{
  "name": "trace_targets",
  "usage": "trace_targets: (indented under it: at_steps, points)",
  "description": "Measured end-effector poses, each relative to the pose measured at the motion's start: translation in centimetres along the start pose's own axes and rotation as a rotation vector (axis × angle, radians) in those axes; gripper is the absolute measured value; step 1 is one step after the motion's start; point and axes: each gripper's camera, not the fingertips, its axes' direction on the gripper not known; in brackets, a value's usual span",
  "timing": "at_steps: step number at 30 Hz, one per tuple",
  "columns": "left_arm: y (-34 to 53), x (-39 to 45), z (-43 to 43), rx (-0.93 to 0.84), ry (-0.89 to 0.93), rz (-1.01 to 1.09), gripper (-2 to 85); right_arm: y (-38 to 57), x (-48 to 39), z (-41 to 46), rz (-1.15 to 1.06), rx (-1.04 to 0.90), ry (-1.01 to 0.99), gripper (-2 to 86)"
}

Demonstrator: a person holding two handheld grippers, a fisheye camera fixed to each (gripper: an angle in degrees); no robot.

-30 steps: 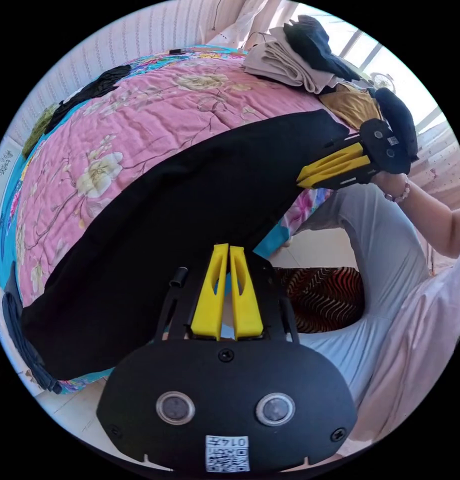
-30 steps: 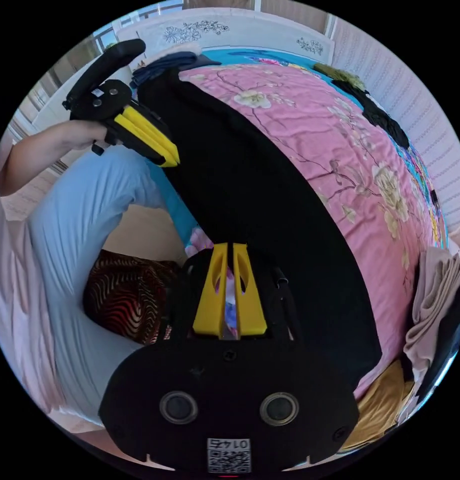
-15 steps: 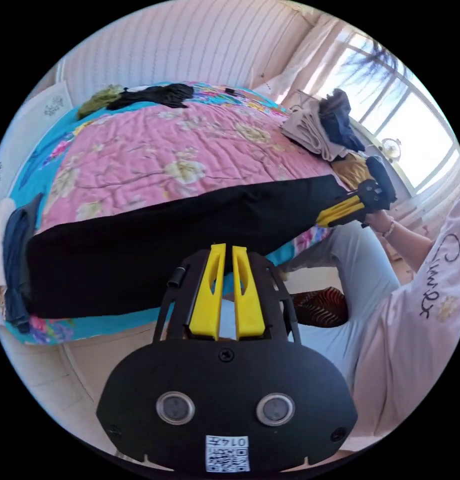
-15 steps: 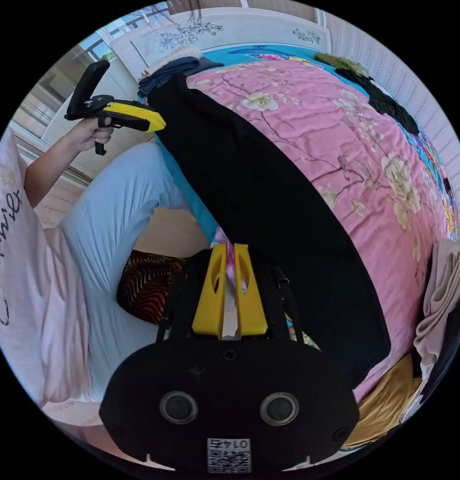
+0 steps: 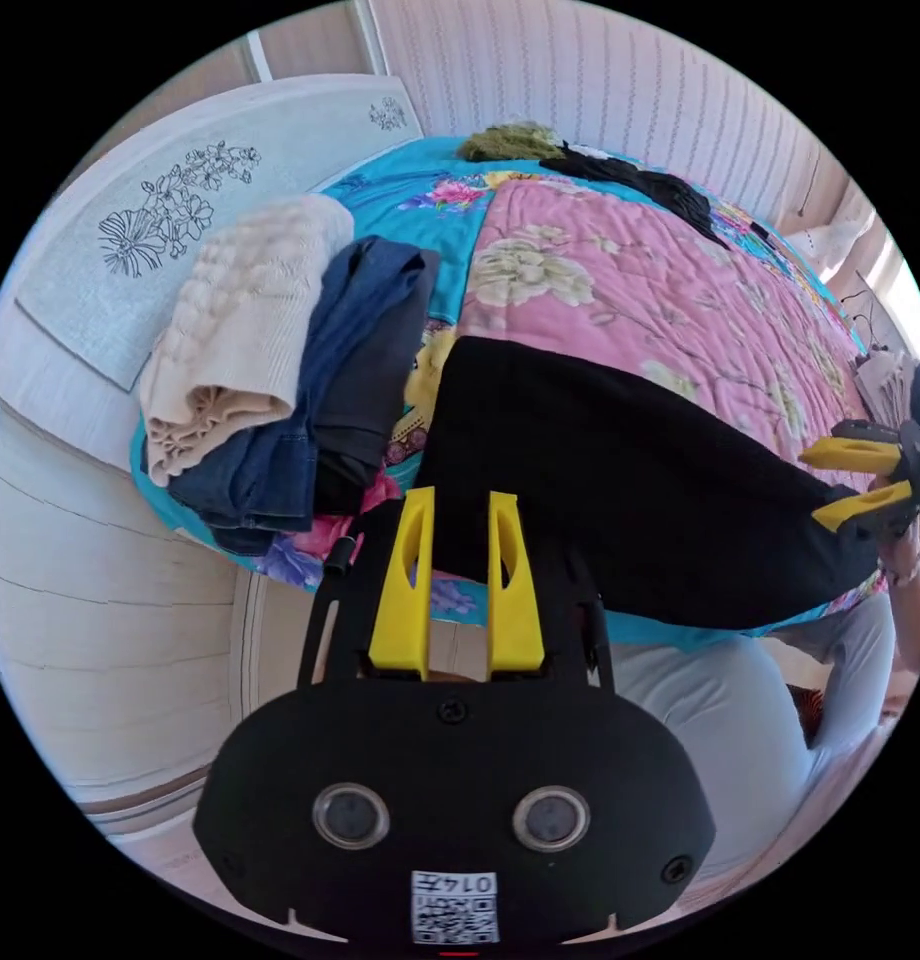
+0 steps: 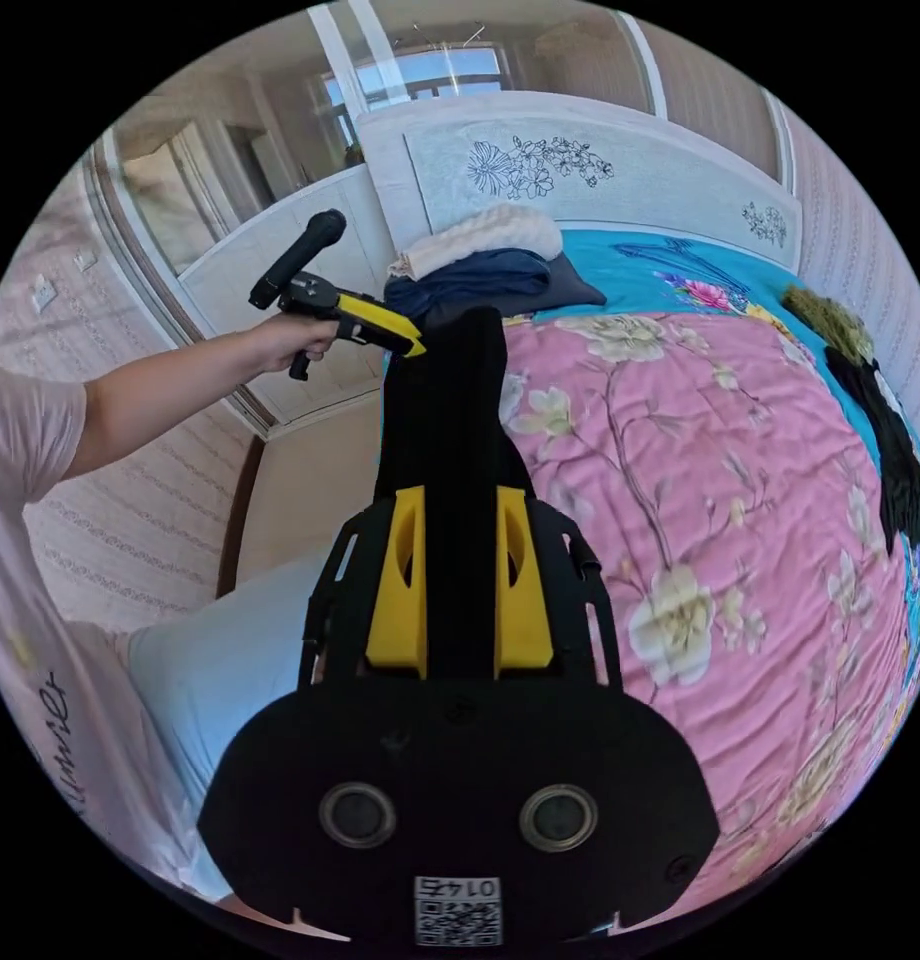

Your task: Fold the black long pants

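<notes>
The black long pants [image 5: 630, 480] lie as a long narrow strip along the near edge of the pink floral quilt [image 5: 630, 290]. My left gripper [image 5: 458, 500] is open at the end of the strip near the headboard, with black cloth showing in the gap between its jaws. In the right gripper view the pants [image 6: 450, 430] run away from me. My right gripper [image 6: 460, 500] is open and straddles the other end. A hand holds the left gripper [image 6: 415, 348] at the far end. The right gripper [image 5: 810, 490] has its jaws spread.
A stack of folded clothes [image 5: 270, 350], cream knit over blue denim and dark grey, sits by the white headboard [image 5: 180, 230]. Dark and green garments [image 6: 895, 450] lie along the far side of the bed. The person's leg in light trousers [image 5: 720, 730] is beside the bed.
Both grippers went from shut at the near edge of the pants to open. They moved apart, one to each end of the strip. Both cameras swung towards the headboard.
</notes>
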Motion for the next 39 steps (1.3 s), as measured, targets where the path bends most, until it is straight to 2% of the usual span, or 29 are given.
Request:
trace_targets:
  at_steps: [3, 5, 12, 15, 18, 22, 25, 28, 30, 33, 37, 39]
  points:
    - [1.0, -1.1, -0.7, 0.056, 0.07, 0.012, 0.5, -3.8, 1.8, 3.8, 0.036, -0.061, 0.003, 8.7]
    - [2.1, -1.7, -1.7, 0.083, 0.093, 0.026, -0.4, -5.2, 2.7, 5.4, 0.03, -0.106, -0.072, 2.8]
    - [8.2, -2.7, -5.2, 0.151, 0.125, 0.045, 0.0, -6.5, 0.9, 3.0, -0.108, -0.042, -0.135, 0.9]
    - [8.5, -3.0, -1.7, 0.079, 0.132, -0.03, 2.5, -8.0, 1.6, 4.8, -0.091, -0.103, -0.07, 2.0]
    - [9.1, -3.2, -0.4, 0.056, 0.158, -0.156, 5.2, -9.0, 3.7, 7.8, -0.005, -0.245, -0.041, 5.9]
    - [10.8, -1.0, -4.5, 0.147, 0.021, -0.117, 3.8, -6.4, 5.9, 3.3, 0.065, -0.193, 0.074, 4.6]
    - [11.8, 5.2, -8.7, 0.225, -0.092, 0.112, 0.5, -1.0, 6.2, -2.5, 0.128, -0.144, 0.26, 2.1]
    - [12.5, 13.3, -9.0, 0.204, -0.009, 0.295, -0.7, 5.8, 5.4, -6.7, 0.245, -0.153, 0.349, 0.5]
    - [13.1, 20.5, -8.5, 0.246, 0.251, 0.373, -0.9, 9.3, 4.4, -7.5, 0.313, -0.185, 0.326, 0.1]
    - [13.0, 30.2, -7.8, 0.304, 0.504, 0.421, -1.0, 13.0, 2.2, -6.8, 0.38, -0.235, 0.305, -0.2]
    - [11.5, 39.8, -6.0, 0.247, 0.452, 0.473, -1.0, 12.2, 0.2, -4.7, 0.347, -0.246, 0.381, -0.3]
    - [11.5, 44.2, -3.7, 0.249, 0.334, 0.527, -1.0, 11.1, 0.3, -3.8, 0.34, -0.231, 0.389, -0.3]
